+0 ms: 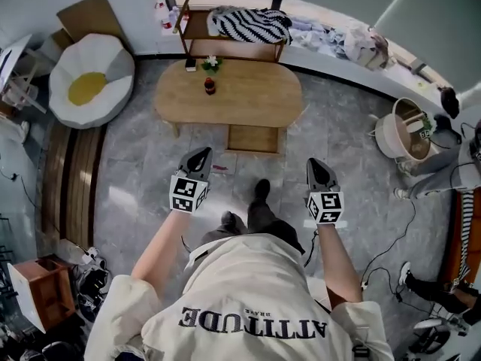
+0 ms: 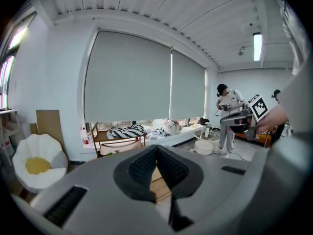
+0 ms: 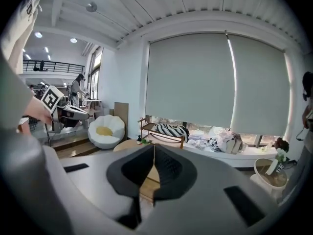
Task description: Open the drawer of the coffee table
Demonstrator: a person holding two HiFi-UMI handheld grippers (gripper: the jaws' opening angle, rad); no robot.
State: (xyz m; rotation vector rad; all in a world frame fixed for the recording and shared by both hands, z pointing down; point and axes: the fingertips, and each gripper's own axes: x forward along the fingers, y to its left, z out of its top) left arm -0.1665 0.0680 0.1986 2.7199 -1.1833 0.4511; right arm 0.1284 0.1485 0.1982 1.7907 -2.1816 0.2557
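Left gripper point(image 1: 201, 151) and right gripper point(image 1: 316, 163) pressed together, empty, well short of coffee table point(image 1: 229, 92); closed jaws may slip off drawer point(image 1: 253, 138).

Hidden and cut-off parts around the coffee table point(image 1: 248, 100).

Head view: the drawer point(image 1: 253, 138) juts out from the near edge, its back part hidden under the tabletop; no handle can be made out. The small dark item point(image 1: 210, 86) and the plant point(image 1: 212, 63) on top are too small to identify. A second person point(image 1: 443, 173) is cut by the right edge. The left gripper point(image 2: 156, 148) blocks the table in its own view, leaving only a strip of wood point(image 2: 159, 182) below its closed jaws. The right gripper point(image 3: 154, 146) does likewise, showing only a wood sliver point(image 3: 149, 182).
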